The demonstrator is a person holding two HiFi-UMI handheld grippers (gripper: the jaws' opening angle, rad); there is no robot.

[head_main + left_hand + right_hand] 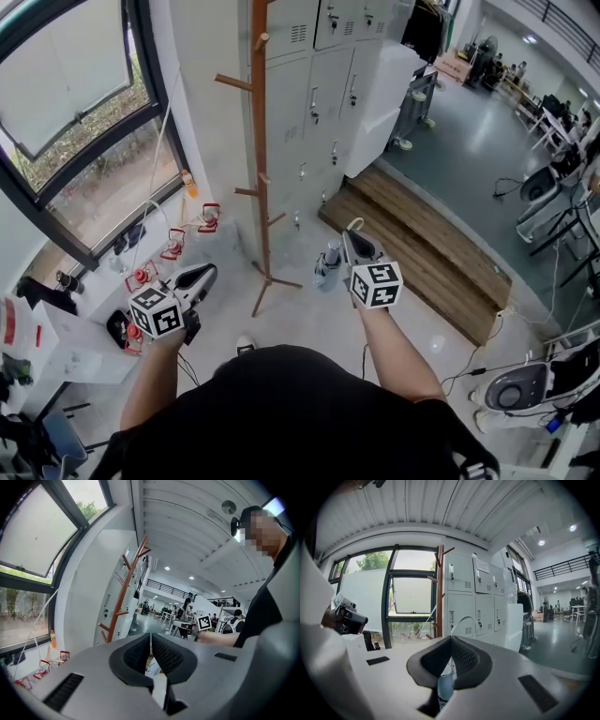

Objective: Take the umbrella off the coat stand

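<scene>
**Umbrella clear of the pegs, hanging from the right gripper**

Nearest, at about ten o'clock from the person, the left gripper (206,273) has its jaws pressed together on nothing. It seems to be kept aside as the spare hand. At one o'clock the right gripper (354,231) is clamped on the white loop (462,617) of the umbrella (327,266). The folded grey-blue body dangles just below the jaws, a hold that lets its weight hang free of snags. Farther off, at twelve o'clock, the wooden coat stand (260,141) shows bare pegs, well apart from the umbrella. Behind it stand grey lockers (319,84). I judge the removal done.
</scene>
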